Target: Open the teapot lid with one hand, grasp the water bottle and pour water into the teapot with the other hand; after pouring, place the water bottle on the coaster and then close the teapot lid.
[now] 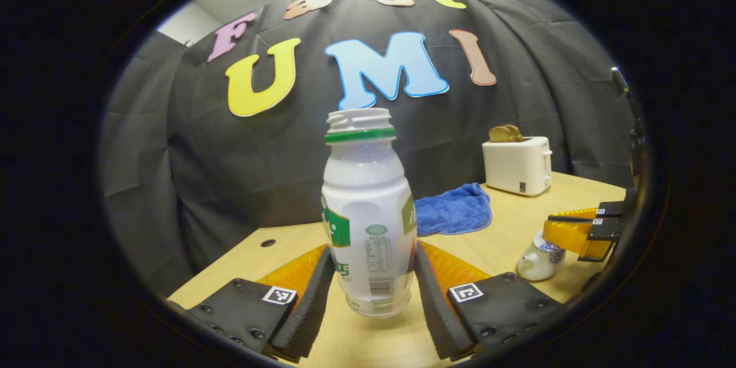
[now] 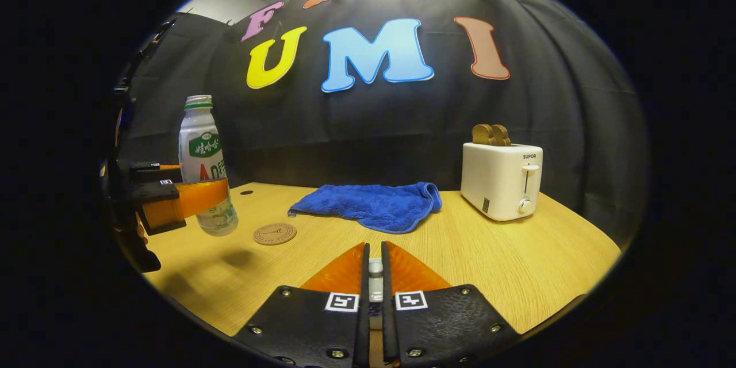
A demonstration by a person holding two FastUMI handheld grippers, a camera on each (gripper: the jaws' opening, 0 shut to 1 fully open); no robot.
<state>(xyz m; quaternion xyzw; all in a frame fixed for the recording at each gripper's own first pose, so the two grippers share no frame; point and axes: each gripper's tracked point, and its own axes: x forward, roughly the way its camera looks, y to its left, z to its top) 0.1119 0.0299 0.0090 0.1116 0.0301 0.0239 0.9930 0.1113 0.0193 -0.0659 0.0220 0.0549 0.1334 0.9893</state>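
- Right gripper (image 2: 375, 282): at the bench's near edge, fingers nearly closed on a small white knob (image 2: 375, 269) between them.
- Left gripper (image 2: 190, 198): at the left edge, holding the water bottle (image 2: 202, 149) upright and uncapped, raised above the bench (image 2: 517, 259).
- Coaster (image 2: 275, 233): round, flat on the bench, just beside the bottle.
- Blue cloth (image 2: 374, 202): crumpled, towards the far edge.
- White toaster (image 2: 501, 179): far right corner, bread (image 2: 490, 134) in its slots.

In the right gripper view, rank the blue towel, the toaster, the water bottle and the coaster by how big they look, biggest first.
1. blue towel, widest spread on the table.
2. toaster.
3. water bottle, though it is lifted and nearer the view's edge, so its place against the toaster is unsure.
4. coaster, clearly smallest.
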